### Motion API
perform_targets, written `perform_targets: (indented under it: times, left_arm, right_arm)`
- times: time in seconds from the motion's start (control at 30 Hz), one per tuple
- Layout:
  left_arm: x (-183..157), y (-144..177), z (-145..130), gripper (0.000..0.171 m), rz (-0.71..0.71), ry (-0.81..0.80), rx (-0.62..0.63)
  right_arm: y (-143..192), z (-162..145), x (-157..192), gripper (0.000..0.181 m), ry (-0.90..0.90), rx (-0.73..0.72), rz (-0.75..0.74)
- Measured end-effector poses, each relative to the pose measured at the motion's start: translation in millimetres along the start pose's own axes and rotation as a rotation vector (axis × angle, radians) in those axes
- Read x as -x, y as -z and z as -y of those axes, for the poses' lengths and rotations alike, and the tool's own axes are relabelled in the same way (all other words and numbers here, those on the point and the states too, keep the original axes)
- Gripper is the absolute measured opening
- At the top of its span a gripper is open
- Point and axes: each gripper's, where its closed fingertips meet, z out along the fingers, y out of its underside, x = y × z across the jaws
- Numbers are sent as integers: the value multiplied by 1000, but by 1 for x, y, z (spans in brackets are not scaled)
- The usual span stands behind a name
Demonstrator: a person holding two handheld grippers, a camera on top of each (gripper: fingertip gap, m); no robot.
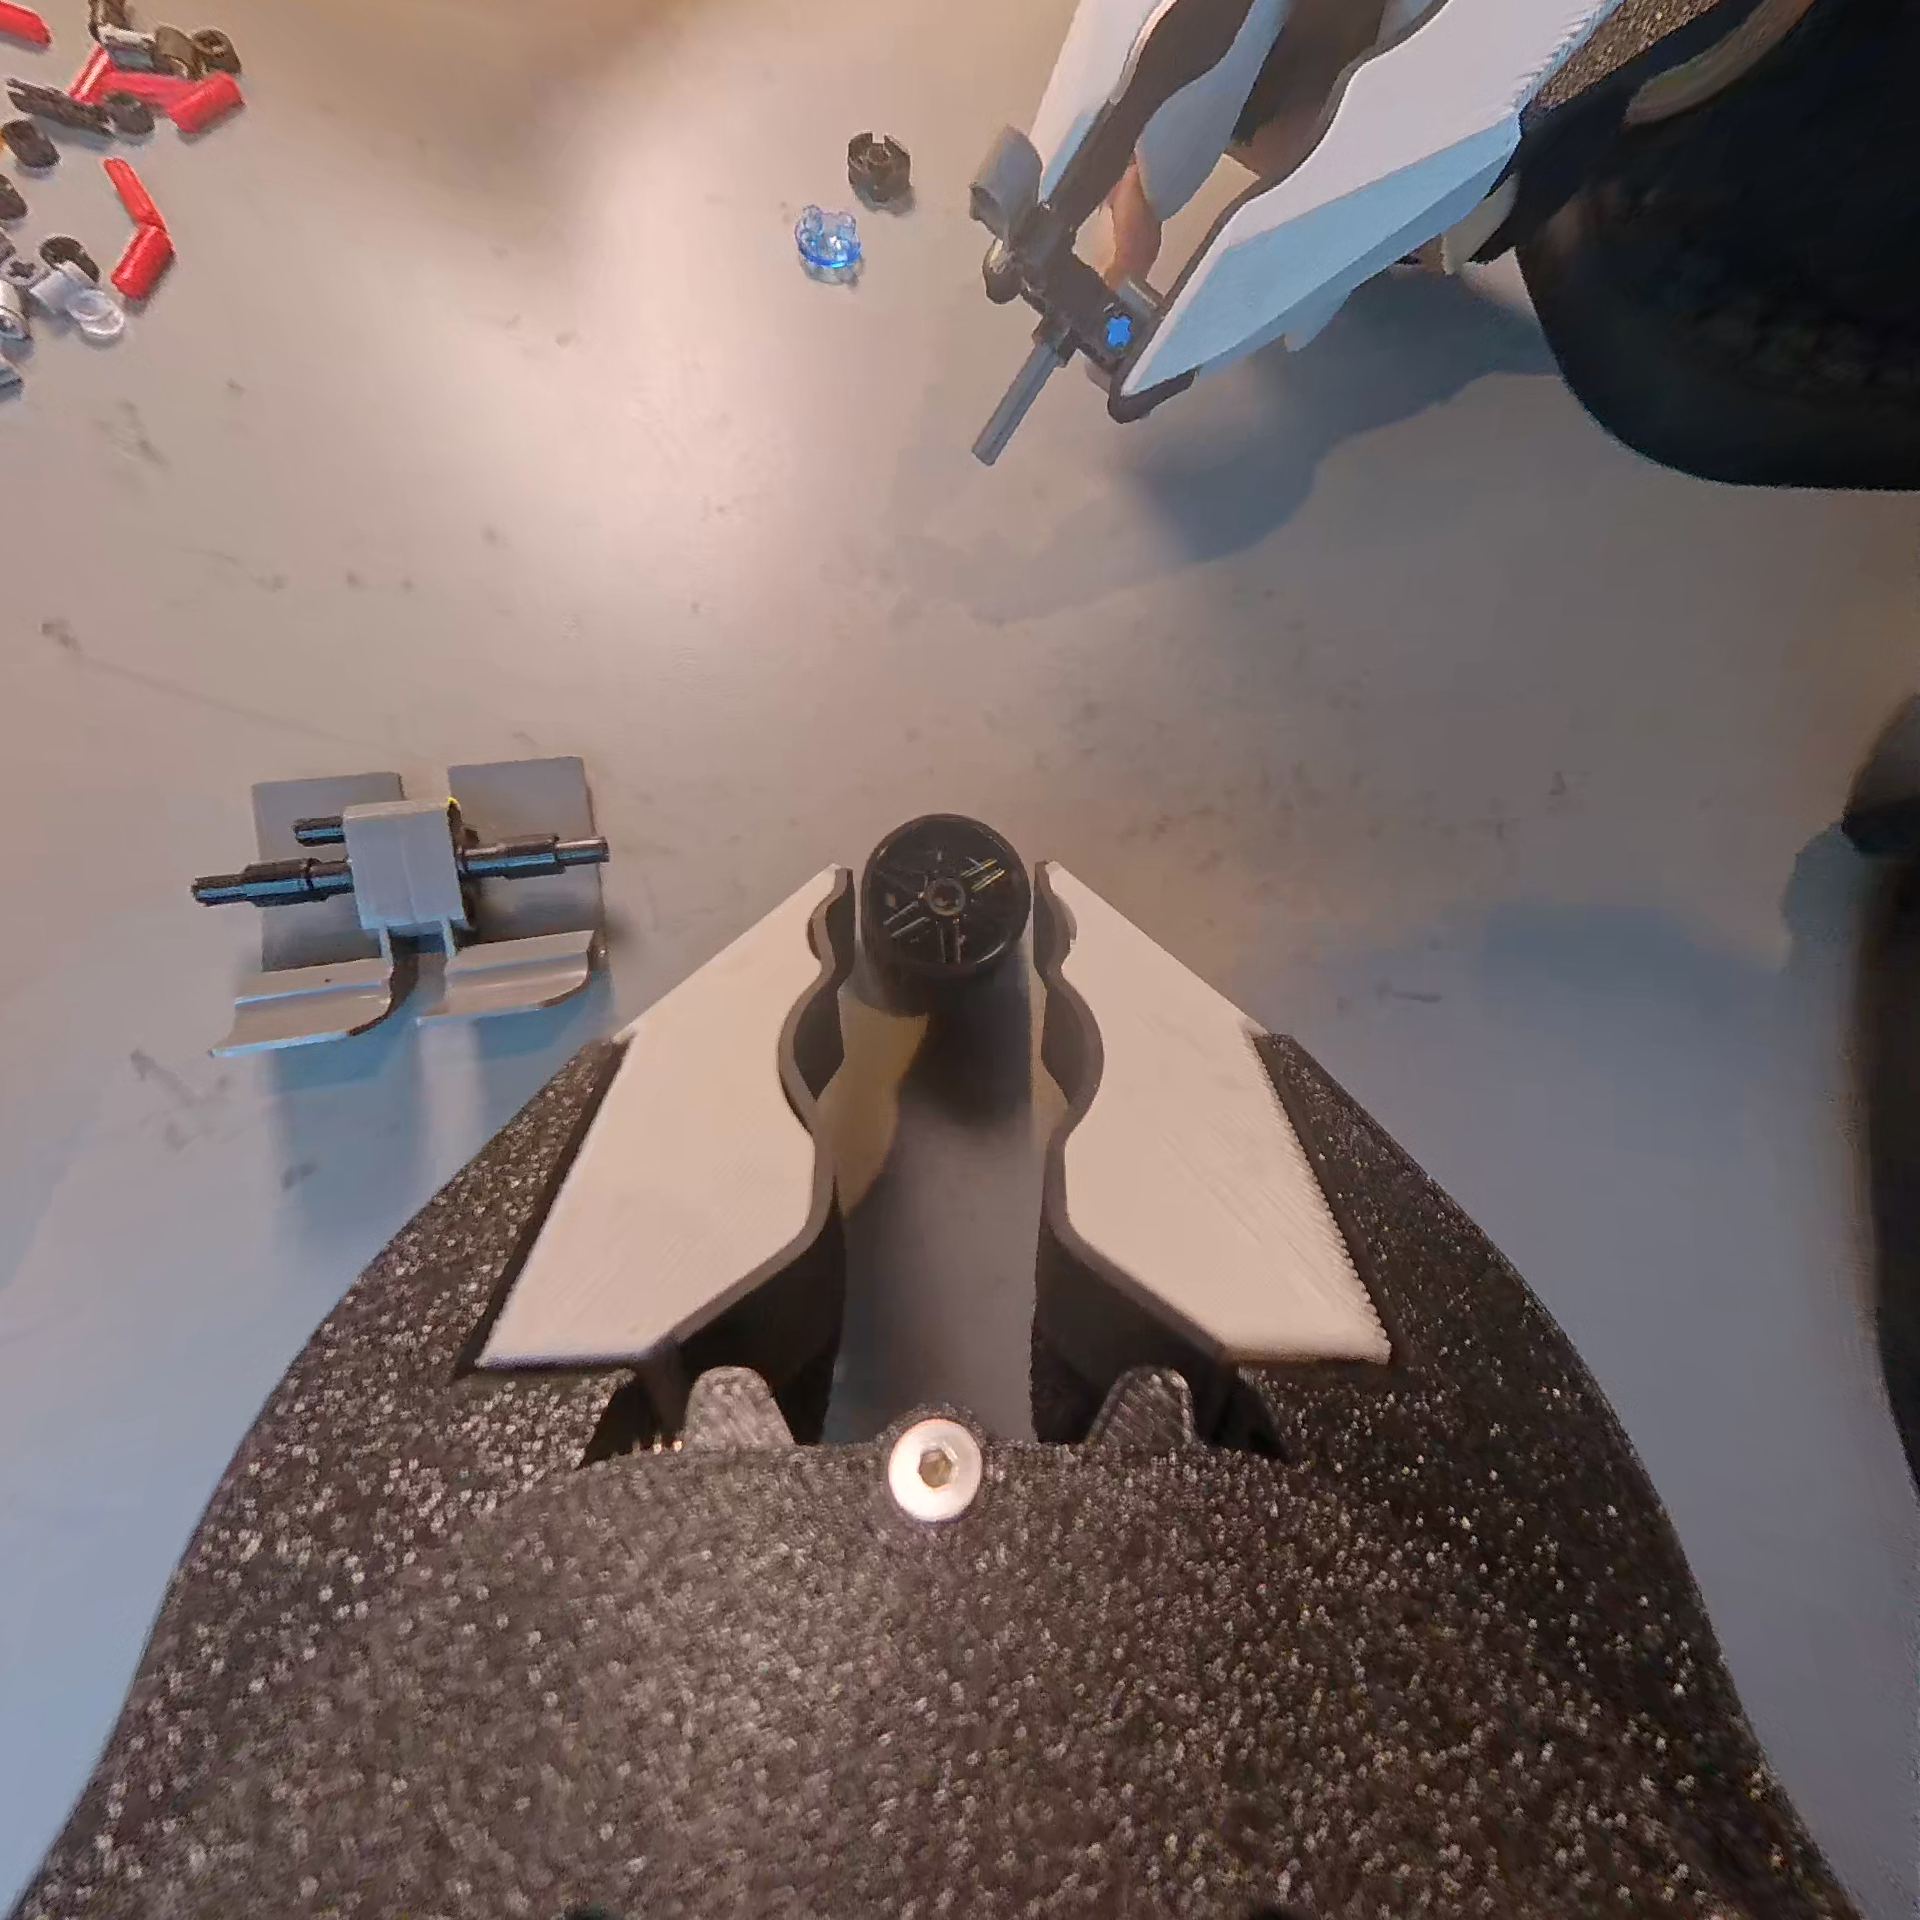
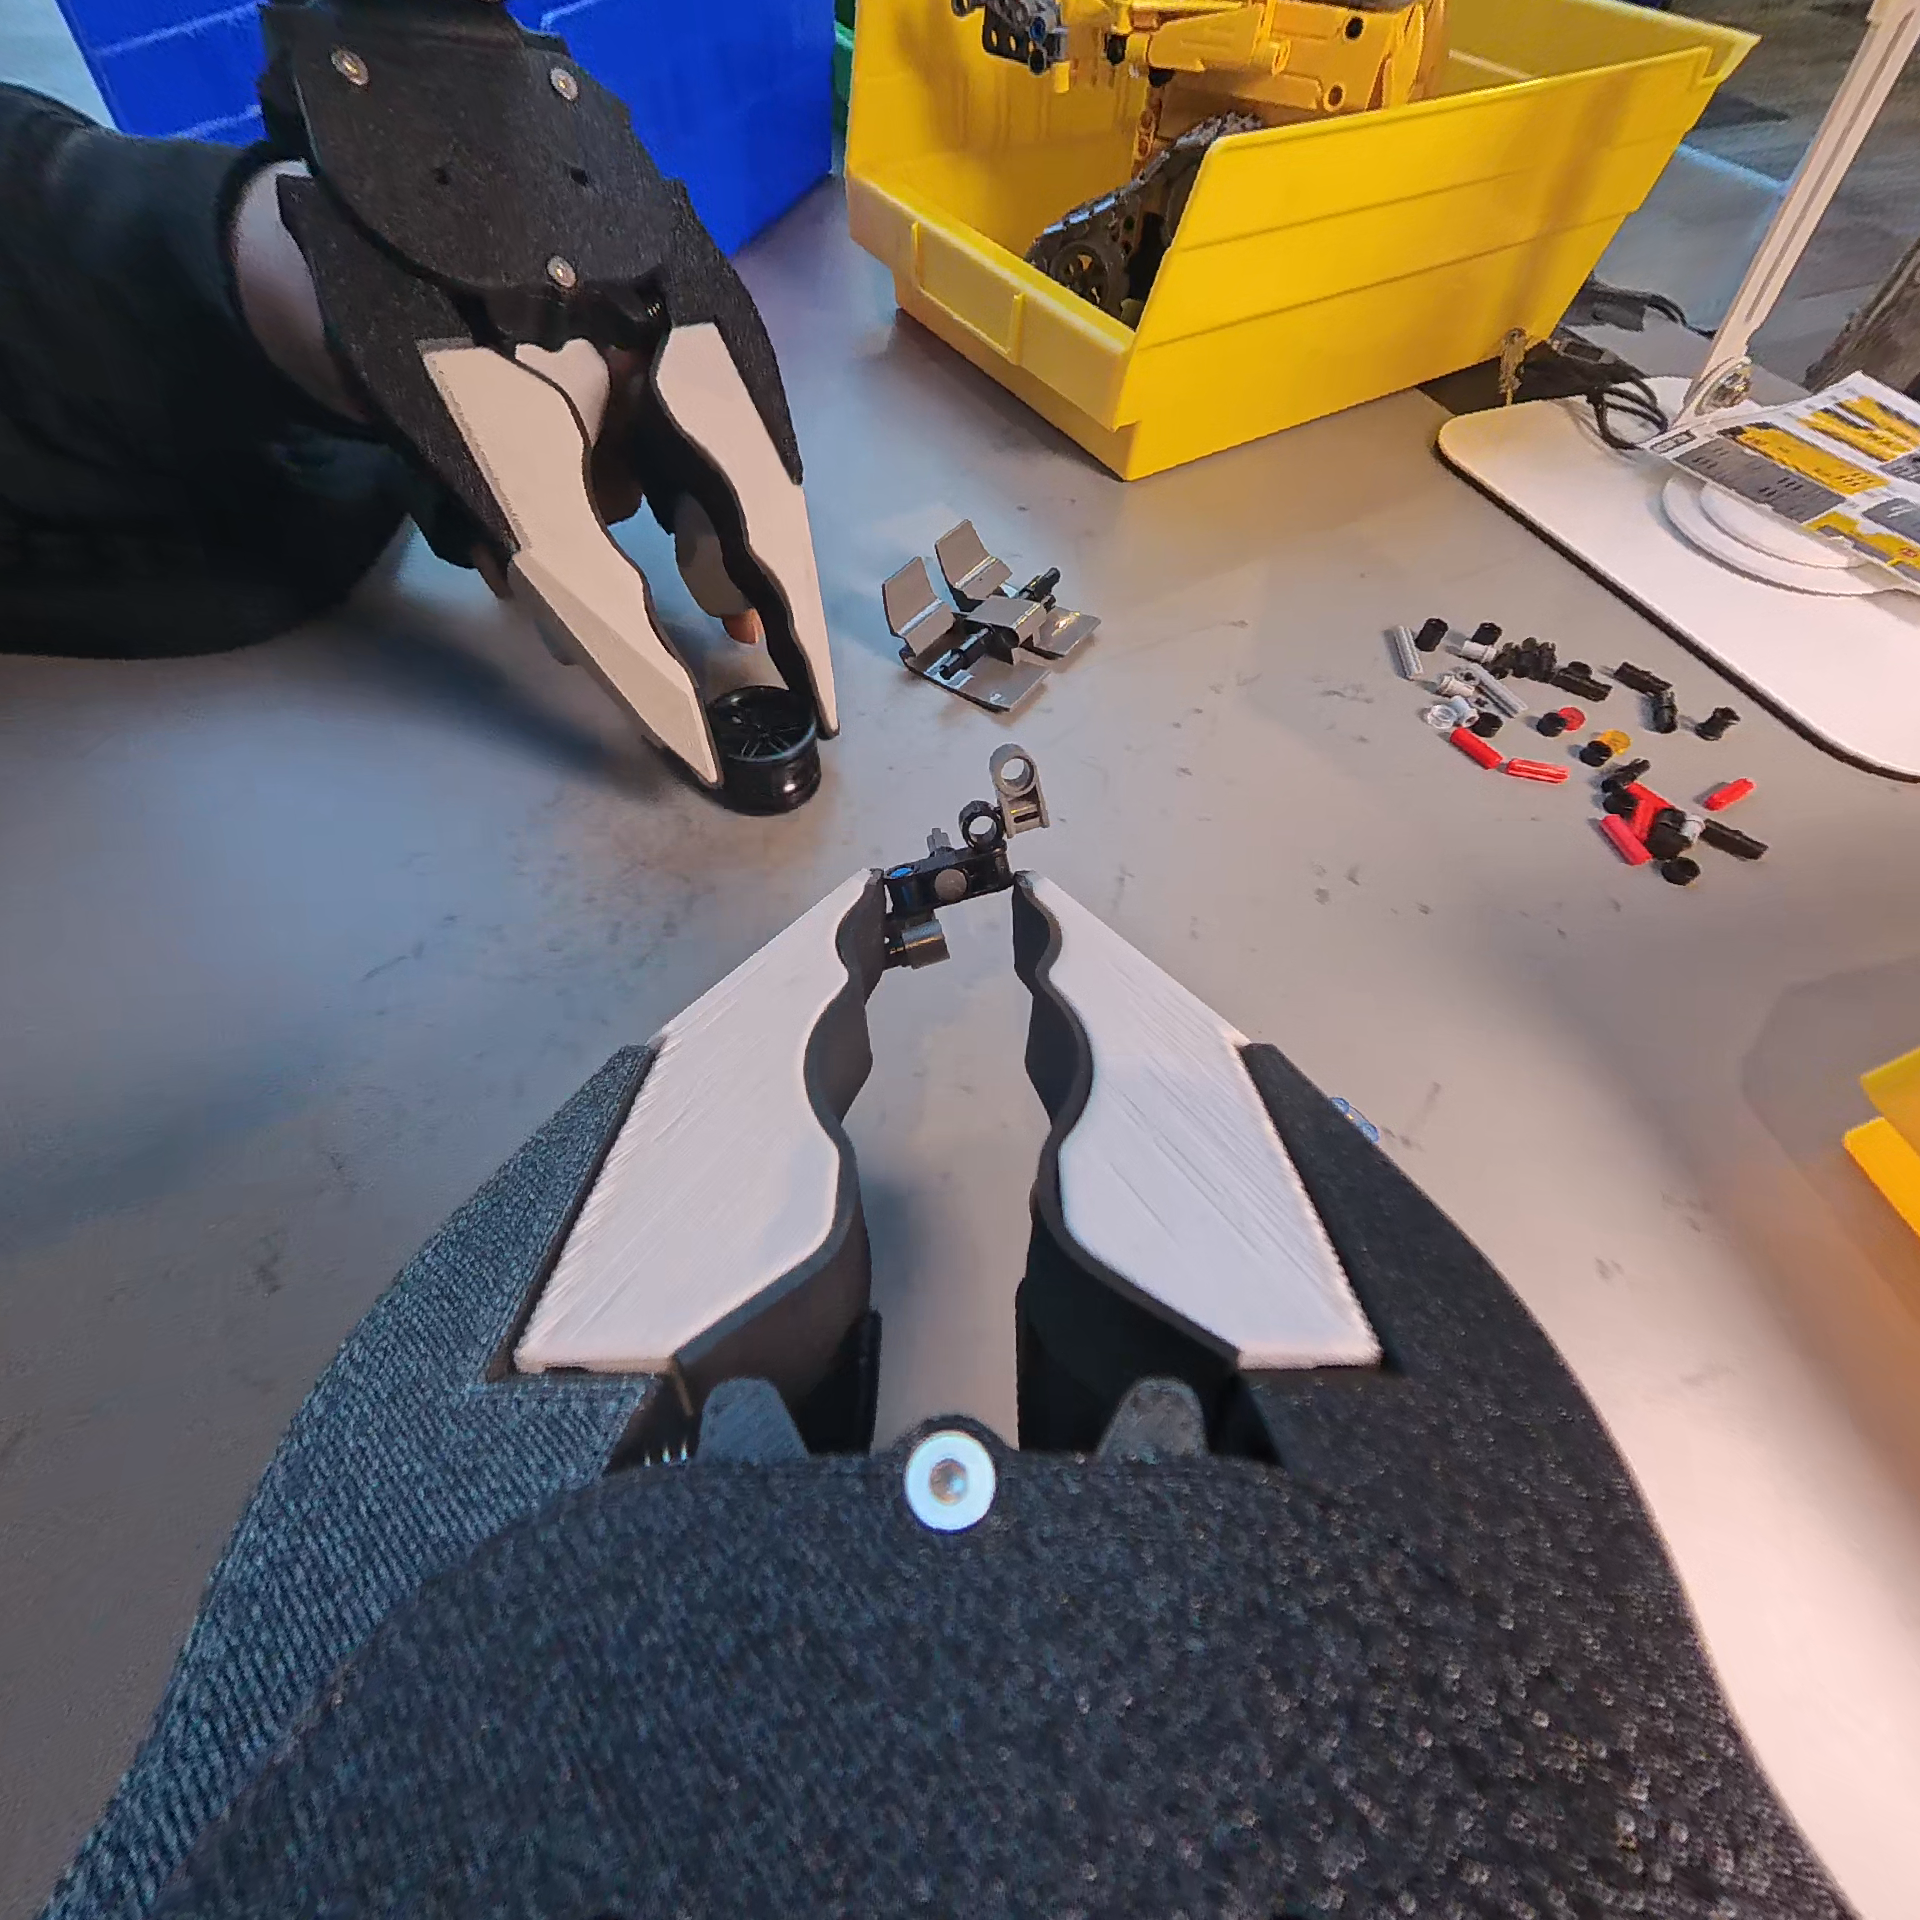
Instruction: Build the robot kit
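Left tool grips black wheel; right tool grips pin assembly.

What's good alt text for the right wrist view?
The right claw, seen from behind, grips a small black-and-grey brick assembly above a grey tabletop. At left, the left claw closes on a small black plastic wheel. Behind sit a grey curved-panel brick piece, scattered red and black small parts and a yellow plastic bin.
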Motion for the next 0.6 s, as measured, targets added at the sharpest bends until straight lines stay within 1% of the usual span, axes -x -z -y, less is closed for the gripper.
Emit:
perform_targets:
  times: [0.2,0.33,0.4,0.47,0.5,0.53,0.6]
  left_arm:
    - [3,13,-2,39,19,-68,10]
    - [9,22,-3,37,-26,24,-27]
    - [7,19,-1,37,-68,89,-48]
    - [8,12,-2,35,-58,108,-35]
    - [6,10,0,35,-52,92,-38]
    - [4,8,2,27,-39,65,-42]
    - [2,6,6,26,22,-20,-33]
  right_arm:
    - [0,0,0,25,-1,0,1]
    - [0,0,0,25,-9,-5,7]
    - [0,0,1,24,-6,-4,10]
    - [0,1,2,24,-1,-3,9]
    - [0,1,2,24,0,-3,9]
    - [0,1,2,24,-1,-5,8]
    - [0,1,1,24,-2,-7,7]
